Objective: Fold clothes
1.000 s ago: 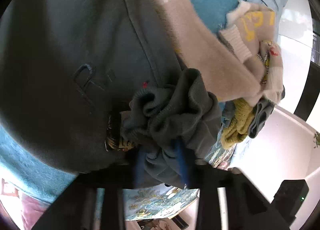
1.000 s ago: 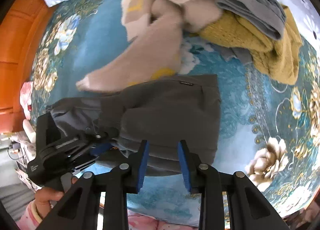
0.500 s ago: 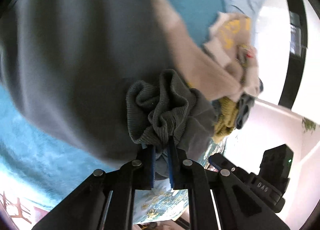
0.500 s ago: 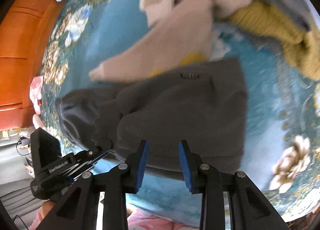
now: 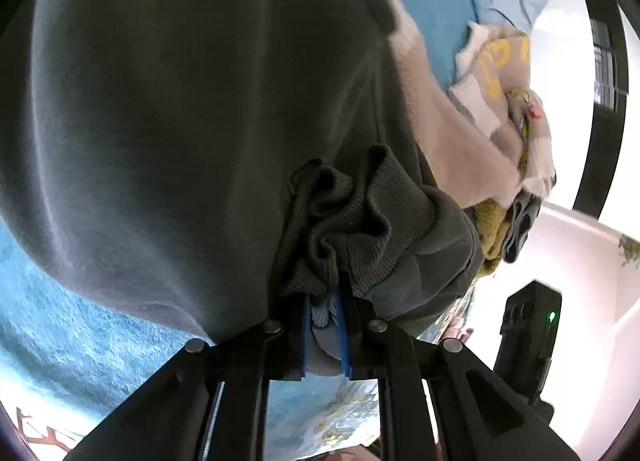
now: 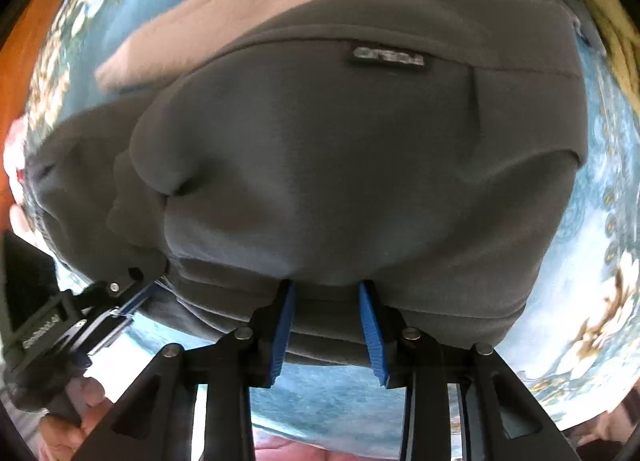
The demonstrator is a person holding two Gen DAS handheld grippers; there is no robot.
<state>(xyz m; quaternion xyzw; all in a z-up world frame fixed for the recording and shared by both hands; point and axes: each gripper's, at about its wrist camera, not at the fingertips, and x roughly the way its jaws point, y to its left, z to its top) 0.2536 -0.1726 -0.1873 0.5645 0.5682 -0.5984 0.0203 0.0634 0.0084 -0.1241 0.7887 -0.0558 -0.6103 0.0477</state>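
Lying partly doubled on the bed [image 6: 580,261], the grey sweatshirt [image 6: 360,165] is mid-fold. The left hand-held gripper [image 5: 326,313] pinches its bunched ribbed cuff [image 5: 352,229]; the right hand-held gripper [image 6: 328,301] is spread at the near edge. A pile [image 5: 500,109] of sweaters beyond looks unfolded.

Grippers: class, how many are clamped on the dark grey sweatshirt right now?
1. The left gripper pinches the dark grey sweatshirt at its bunched ribbed cuff. The right gripper is open at the near folded edge, not clamped.
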